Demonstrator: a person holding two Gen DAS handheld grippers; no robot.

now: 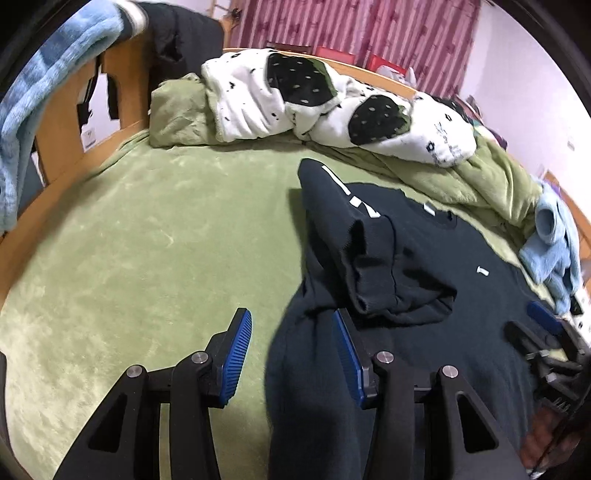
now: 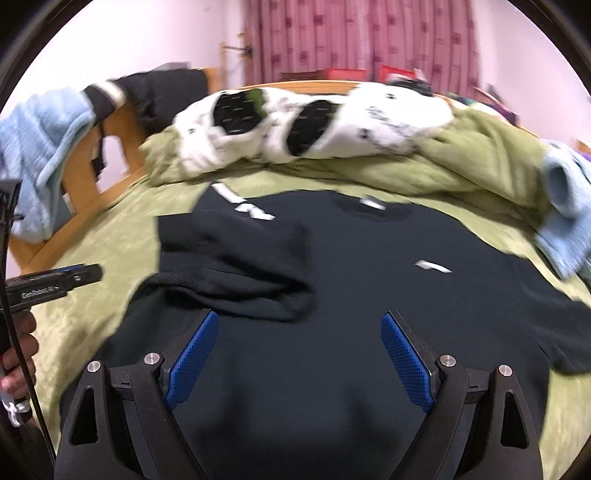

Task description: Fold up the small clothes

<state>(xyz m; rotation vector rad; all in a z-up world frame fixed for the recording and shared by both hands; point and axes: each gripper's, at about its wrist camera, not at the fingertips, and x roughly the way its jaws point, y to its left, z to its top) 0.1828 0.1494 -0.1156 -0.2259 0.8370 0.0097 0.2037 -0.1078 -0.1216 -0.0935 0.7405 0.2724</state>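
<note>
With one sleeve (image 2: 236,273) folded across the dark sweatshirt (image 2: 369,295) on the bed (image 1: 129,240), both the left gripper (image 1: 291,354) and right gripper (image 2: 299,362) hover with jaws apart and empty, so the other sleeve, toward the bed's right edge, likely needs grasping next.

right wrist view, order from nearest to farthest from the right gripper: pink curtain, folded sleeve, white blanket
From the right gripper:
1. folded sleeve, just ahead, lying on the dark top, left of centre
2. white blanket, bunched at the bed's far edge
3. pink curtain, back wall

Centre right, the sweatshirt (image 1: 424,295) is black with white lettering, on a plain moss-green blanket (image 1: 147,240). Above it, a white fleece (image 1: 258,103) carries black, seemingly dotted patches. Upper frame: pink striped curtains (image 1: 351,26). Far left hangs a light-blue towel (image 1: 33,92). Blue gripper pads (image 2: 406,362).
</note>
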